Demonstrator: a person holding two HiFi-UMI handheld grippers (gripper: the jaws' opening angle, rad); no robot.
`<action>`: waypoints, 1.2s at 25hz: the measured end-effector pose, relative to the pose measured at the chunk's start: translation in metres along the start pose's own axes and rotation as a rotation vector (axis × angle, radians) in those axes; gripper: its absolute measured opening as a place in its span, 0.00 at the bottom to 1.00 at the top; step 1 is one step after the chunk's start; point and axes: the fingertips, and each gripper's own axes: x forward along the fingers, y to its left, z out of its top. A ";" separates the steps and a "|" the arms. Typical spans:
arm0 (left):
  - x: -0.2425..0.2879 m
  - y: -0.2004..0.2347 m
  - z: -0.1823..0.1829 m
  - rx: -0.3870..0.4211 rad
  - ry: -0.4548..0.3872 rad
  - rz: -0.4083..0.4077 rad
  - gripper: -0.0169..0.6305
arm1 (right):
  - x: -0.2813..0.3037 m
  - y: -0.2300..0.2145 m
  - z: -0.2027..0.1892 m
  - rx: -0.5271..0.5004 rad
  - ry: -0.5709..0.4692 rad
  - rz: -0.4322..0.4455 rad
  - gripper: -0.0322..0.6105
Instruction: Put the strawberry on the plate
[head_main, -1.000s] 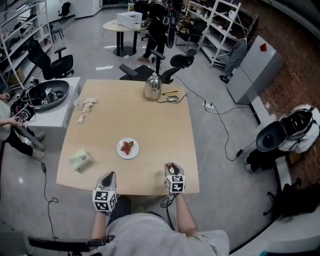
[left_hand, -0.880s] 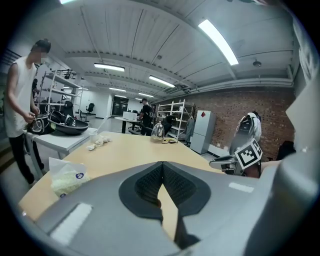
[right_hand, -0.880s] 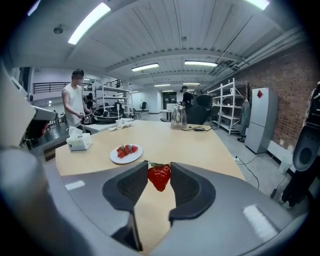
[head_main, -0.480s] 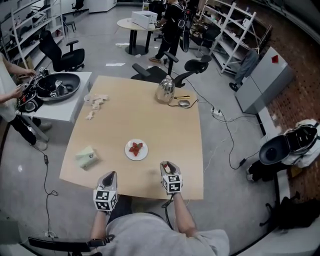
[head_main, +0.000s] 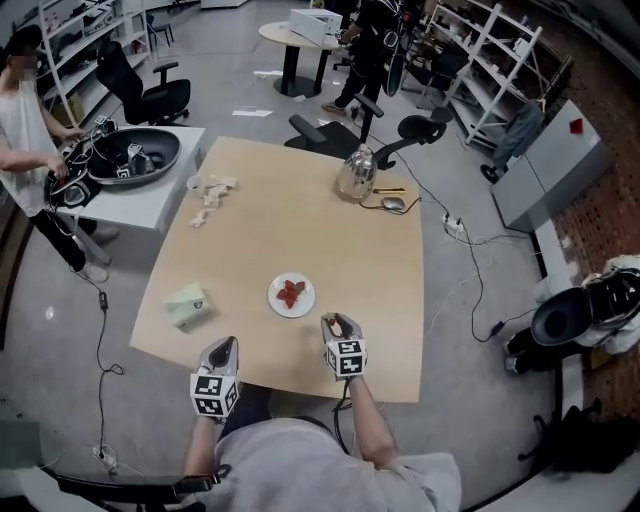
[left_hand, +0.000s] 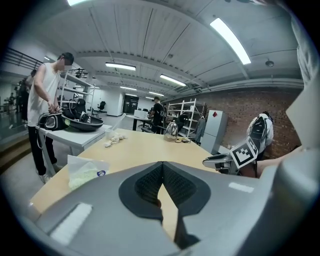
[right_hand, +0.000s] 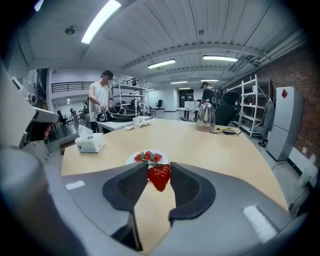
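Observation:
A white plate (head_main: 276, 304) with a few red strawberries (head_main: 291, 292) lies on the tan table (head_main: 300, 220), near its front edge. My right gripper (head_main: 338, 321) hovers just right of the plate, shut on another strawberry (right_hand: 159, 176) pinched between its dark pads. In the right gripper view the plate (right_hand: 131, 160) lies straight ahead, just beyond the held strawberry. My left gripper (head_main: 226, 347) sits at the table's front edge, left of the plate. Its jaws (left_hand: 162, 167) meet at the tips with nothing between them. The right gripper (left_hand: 220, 161) also shows in the left gripper view.
A tissue box (head_main: 188, 305) stands left of the plate. A metal kettle (head_main: 355, 178) and cables sit at the far right of the table, crumpled white cloth (head_main: 210, 192) at the far left. A person (head_main: 30, 100) works at a side table (head_main: 150, 200) on the left.
My right gripper, still holding the strawberry, has drawn closer to the plate. The head view has shifted, and the person at the side table has come further into view.

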 end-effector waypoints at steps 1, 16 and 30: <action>0.000 0.003 0.000 -0.002 0.002 0.005 0.06 | 0.005 0.002 -0.001 -0.001 0.004 0.008 0.28; 0.011 0.044 0.001 -0.027 0.040 0.077 0.06 | 0.073 0.024 -0.002 -0.040 0.072 0.087 0.28; 0.028 0.058 -0.001 -0.040 0.074 0.096 0.06 | 0.116 0.026 -0.022 -0.056 0.147 0.125 0.28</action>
